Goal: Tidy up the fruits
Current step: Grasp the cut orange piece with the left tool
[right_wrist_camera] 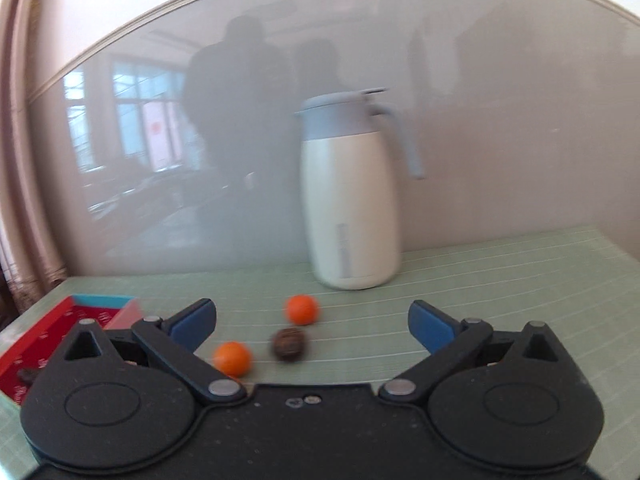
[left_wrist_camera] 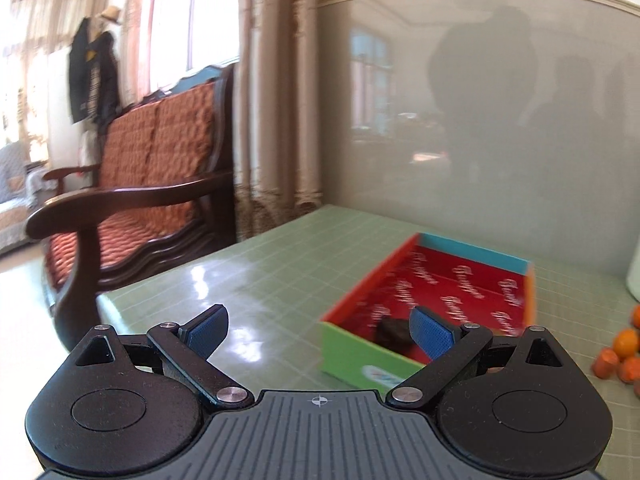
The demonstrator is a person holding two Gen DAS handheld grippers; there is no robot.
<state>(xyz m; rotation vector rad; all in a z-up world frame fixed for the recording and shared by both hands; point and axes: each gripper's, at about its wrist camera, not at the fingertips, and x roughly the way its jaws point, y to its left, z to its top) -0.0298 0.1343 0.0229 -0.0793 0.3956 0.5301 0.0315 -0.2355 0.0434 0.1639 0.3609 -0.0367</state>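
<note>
1. The left gripper (left_wrist_camera: 320,330) hovers over the pale green gridded worktop (left_wrist_camera: 260,272), its blue-padded fingers (left_wrist_camera: 208,330) spread wide with nothing between them.
2. Just ahead lies the shallow cardboard box with a red printed lining (left_wrist_camera: 452,288); one dark, wrinkled fruit (left_wrist_camera: 394,332) sits in its near corner.
3. The right gripper (right_wrist_camera: 312,322) is likewise fully open and empty.
4. Before it, on the worktop, lie two small orange fruits (right_wrist_camera: 302,309) and a dark brown round fruit (right_wrist_camera: 289,344), near a cream insulated jug with a grey lid (right_wrist_camera: 352,200).

Jug (right_wrist_camera: 352,200), wooden sofa (left_wrist_camera: 152,184), curtain (left_wrist_camera: 276,100)
</note>
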